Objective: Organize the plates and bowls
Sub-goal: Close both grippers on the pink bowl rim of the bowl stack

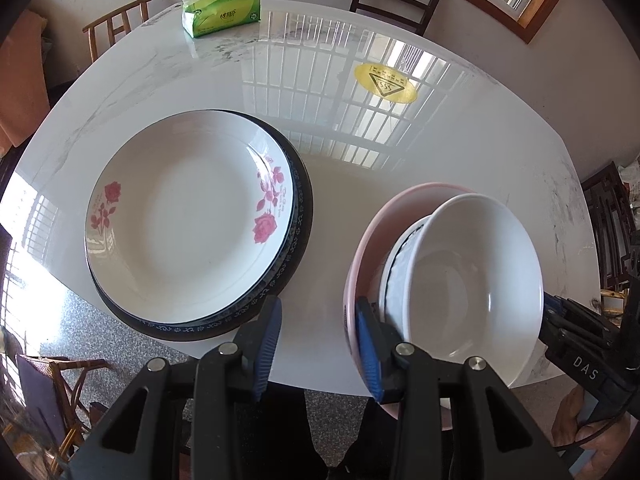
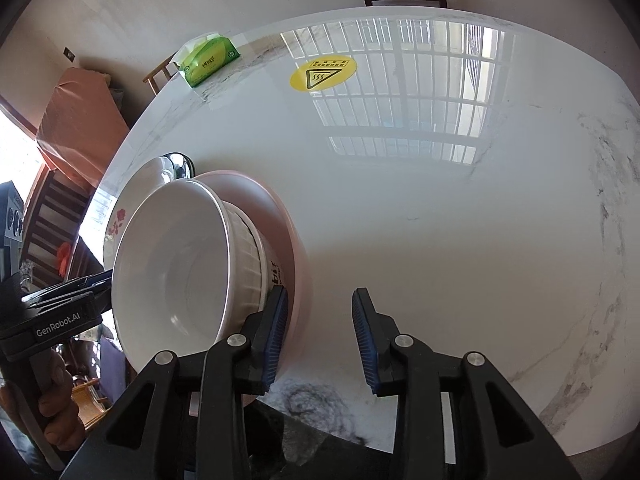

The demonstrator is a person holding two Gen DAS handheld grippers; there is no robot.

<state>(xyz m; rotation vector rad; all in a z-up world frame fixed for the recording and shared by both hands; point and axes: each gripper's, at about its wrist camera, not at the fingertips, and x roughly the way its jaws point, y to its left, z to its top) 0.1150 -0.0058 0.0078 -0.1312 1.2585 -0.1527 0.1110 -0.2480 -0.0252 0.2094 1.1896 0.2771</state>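
- A glossy white marble table [image 1: 400, 168] carries a green tissue pack [image 1: 220, 12] at its far edge and a yellow warning sticker [image 1: 385, 87]
- Rose-patterned plate [image 1: 188, 216] sits on a dark-rimmed plate [image 1: 298, 236], left; white bowl [image 1: 472, 284] nests in a ribbed bowl [image 2: 252, 256] on a pink plate [image 1: 362, 252], right
- Left gripper [image 1: 318, 340] spread wide, empty, one finger beside the pink plate; right gripper [image 2: 320, 336] likewise parted, empty, beside the bowl stack

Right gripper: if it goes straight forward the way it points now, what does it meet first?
Probably nothing: ahead of the open right gripper lies bare table. The bowl stack sits just left of its line. Depth is uncertain.
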